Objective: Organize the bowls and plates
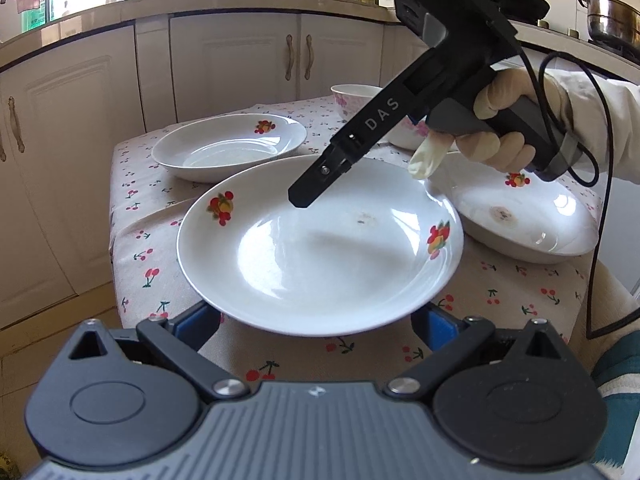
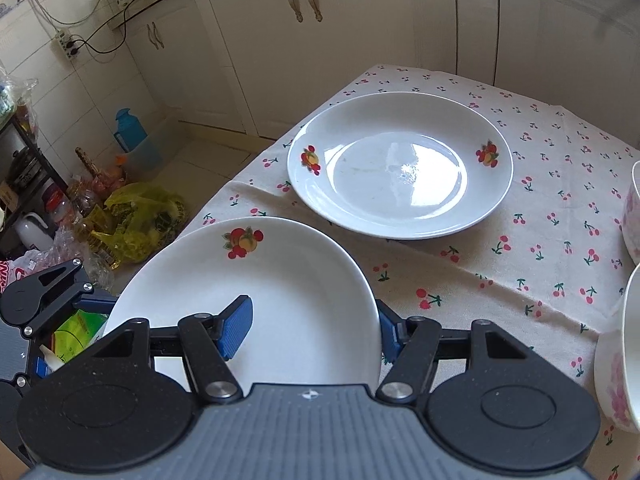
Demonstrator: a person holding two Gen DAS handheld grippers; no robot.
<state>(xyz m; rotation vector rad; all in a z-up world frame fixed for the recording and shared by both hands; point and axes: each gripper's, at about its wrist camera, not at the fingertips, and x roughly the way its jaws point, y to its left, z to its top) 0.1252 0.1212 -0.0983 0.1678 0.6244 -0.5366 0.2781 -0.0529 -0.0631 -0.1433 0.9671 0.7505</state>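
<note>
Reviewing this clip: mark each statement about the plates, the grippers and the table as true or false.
1. The right gripper has the rim of the near plate between its fingers. True.
2. A bowl sits in the far plate. False: that plate is empty.
3. The tablecloth has a cherry print. True.
4. The hand on the right gripper is bare. False: it wears a pale glove.
5. The near plate is plain white. False: it has fruit motifs on its rim.
</note>
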